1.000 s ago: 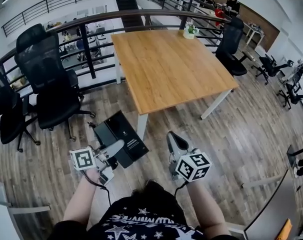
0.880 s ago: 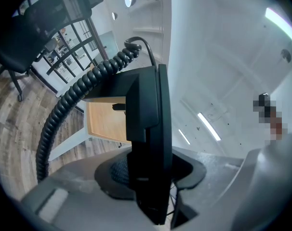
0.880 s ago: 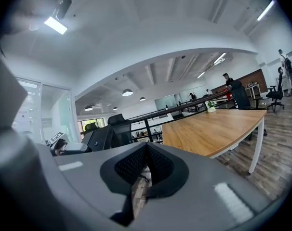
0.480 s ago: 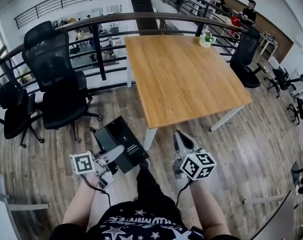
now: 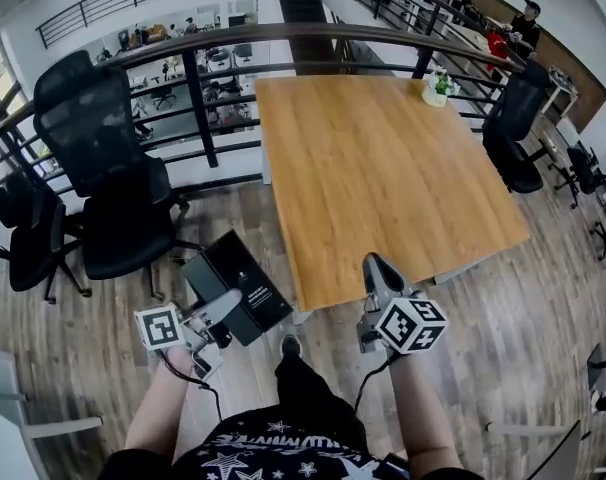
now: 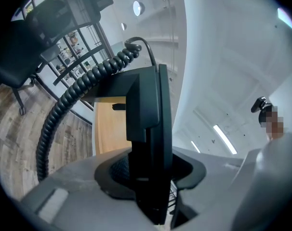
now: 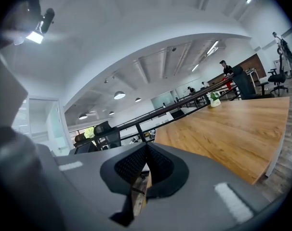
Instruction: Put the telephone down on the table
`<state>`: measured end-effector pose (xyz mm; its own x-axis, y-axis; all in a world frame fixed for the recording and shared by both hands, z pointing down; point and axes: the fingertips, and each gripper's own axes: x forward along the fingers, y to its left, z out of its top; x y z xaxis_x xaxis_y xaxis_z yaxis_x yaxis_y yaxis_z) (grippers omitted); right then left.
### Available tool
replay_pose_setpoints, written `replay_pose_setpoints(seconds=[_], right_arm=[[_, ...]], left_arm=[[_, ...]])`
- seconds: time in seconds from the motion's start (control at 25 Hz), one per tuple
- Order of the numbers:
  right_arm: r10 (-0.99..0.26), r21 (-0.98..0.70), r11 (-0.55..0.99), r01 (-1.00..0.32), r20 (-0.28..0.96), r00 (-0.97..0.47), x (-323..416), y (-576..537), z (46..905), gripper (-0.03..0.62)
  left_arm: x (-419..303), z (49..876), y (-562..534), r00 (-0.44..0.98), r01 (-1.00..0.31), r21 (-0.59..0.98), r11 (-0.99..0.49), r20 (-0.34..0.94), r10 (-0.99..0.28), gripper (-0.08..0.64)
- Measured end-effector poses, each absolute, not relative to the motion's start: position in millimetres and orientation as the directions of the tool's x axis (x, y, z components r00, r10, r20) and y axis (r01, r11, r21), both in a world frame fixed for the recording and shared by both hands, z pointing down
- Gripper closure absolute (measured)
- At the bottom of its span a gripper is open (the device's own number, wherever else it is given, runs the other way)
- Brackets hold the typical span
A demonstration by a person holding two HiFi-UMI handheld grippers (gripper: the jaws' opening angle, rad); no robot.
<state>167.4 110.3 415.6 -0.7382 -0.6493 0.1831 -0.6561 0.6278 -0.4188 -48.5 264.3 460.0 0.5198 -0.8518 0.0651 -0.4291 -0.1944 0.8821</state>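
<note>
The black telephone (image 5: 233, 286) hangs over the wooden floor left of the table's near corner, with my left gripper (image 5: 233, 303) shut on it. In the left gripper view the telephone (image 6: 148, 124) stands edge-on between the pads, and its coiled cord (image 6: 69, 105) loops off to the left. The wooden table (image 5: 383, 168) lies ahead. My right gripper (image 5: 375, 263) reaches the table's near edge, shut and empty. Its pads meet in the right gripper view (image 7: 146, 170), with the table (image 7: 232, 129) to the right.
Black office chairs (image 5: 113, 168) stand to the left by a dark railing (image 5: 233, 43). A small potted plant (image 5: 440, 88) sits at the table's far corner. Another chair (image 5: 513, 128) stands at the table's right. A person (image 5: 528, 13) is far back.
Both grippers have moved forward to the table with the telephone still held in the left one. The right gripper's tip now overlaps the table's near edge.
</note>
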Motion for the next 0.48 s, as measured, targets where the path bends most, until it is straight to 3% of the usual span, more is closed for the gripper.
replay_pose_setpoints(seconds=[0.48], right_arm=[[-0.636, -0.441, 0.633, -0.636, 0.173, -0.752, 137, -34, 403, 0.591]], left_arm=[[-59, 435, 111, 0.56, -0.432, 0.864, -0.258, 0.033, -0.828, 0.382]])
